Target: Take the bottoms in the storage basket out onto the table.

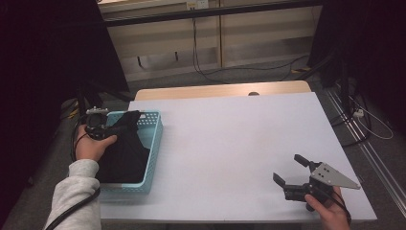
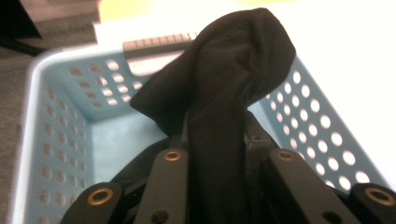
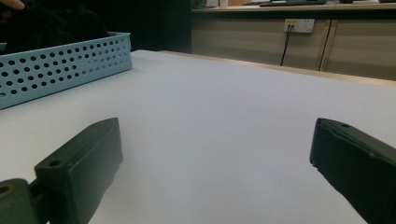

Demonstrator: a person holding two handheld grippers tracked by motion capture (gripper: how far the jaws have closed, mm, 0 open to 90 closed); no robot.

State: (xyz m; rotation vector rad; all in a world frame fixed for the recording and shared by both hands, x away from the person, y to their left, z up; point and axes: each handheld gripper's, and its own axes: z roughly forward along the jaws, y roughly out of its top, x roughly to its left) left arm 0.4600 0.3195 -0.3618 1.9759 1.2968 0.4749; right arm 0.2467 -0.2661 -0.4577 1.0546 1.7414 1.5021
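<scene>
My left tongs [image 1: 98, 125] hang over the far left corner of a light blue perforated basket [image 1: 154, 143] that sits at the left edge of the white table [image 1: 230, 143]. Their jaws are drawn narrow and pinch a black cloth [image 1: 125, 146]. In the left gripper view the cloth [image 2: 224, 88] rises straight up from between my two jaws as a bunched fold, its rounded top leaning toward the basket's [image 2: 60, 107] far right wall. In the high view the rest of the cloth spreads down from the tongs and lies inside the basket, covering most of its floor toward the near end.

My right tongs [image 1: 289, 170] are at the near right of the table, well apart from the basket and the cloth. Their jaws stand wide with nothing between them. In the right gripper view they frame bare table [image 3: 224, 130], with the basket [image 3: 60, 67] off to the far left.
</scene>
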